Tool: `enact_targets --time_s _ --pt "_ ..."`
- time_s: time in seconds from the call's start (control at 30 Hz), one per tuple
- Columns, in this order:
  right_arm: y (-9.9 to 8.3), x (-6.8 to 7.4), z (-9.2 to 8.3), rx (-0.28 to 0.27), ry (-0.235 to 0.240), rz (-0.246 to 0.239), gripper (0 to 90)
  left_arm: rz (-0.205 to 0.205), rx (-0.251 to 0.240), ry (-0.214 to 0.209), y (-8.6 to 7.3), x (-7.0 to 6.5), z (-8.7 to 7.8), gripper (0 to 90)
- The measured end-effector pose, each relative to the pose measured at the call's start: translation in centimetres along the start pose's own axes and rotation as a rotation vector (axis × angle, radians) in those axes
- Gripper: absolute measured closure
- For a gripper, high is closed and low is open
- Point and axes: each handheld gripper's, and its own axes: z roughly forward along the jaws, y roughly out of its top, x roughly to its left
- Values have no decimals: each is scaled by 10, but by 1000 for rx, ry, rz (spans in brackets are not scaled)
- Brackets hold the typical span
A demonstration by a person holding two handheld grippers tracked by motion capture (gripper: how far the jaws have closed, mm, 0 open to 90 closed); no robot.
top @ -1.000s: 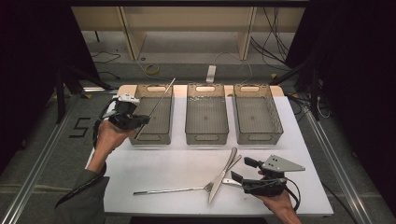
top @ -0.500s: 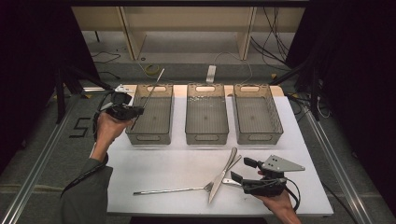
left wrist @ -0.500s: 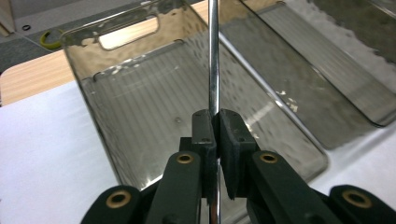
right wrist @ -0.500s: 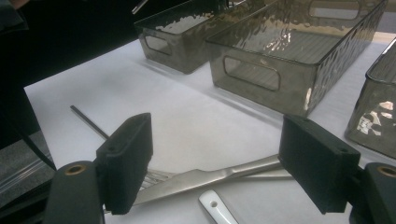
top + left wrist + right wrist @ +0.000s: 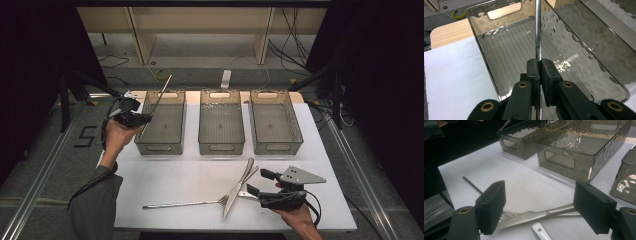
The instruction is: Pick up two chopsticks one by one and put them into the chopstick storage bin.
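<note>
High view: left gripper (image 5: pixel 142 119) pinching thin metal rod (image 5: pixel 161 95), slanted up over near-left corner of left bin (image 5: pixel 162 145). Three smoky, dimpled plastic bins in row on white surface (image 5: pixel 165 175). Fork (image 5: pixel 185 204) and knife (image 5: pixel 239 187) crossed near right gripper (image 5: pixel 256 183), jaws spread.

Left gripper view: black pads (image 5: pixel 532 67) pressed onto polished round rod (image 5: pixel 538 30); bin (image 5: pixel 584 50) below shows ribbed floor, hammered walls, cut-out handle.

Right gripper view: blocky matte pads (image 5: pixel 491 202) wide apart above flat steel knife (image 5: pixel 534 216); white handle tip (image 5: pixel 540 231) with hole just beside.
</note>
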Motion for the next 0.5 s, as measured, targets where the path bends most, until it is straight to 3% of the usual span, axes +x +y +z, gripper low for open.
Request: enact_targets --time_s 0.3,0.5 --pt "0 0 0 1 0 1 269 -2 19 11 -6 2 7 843" --pt "0 1 1 4 4 0 269 -32 33 12 -13 4 14 843"
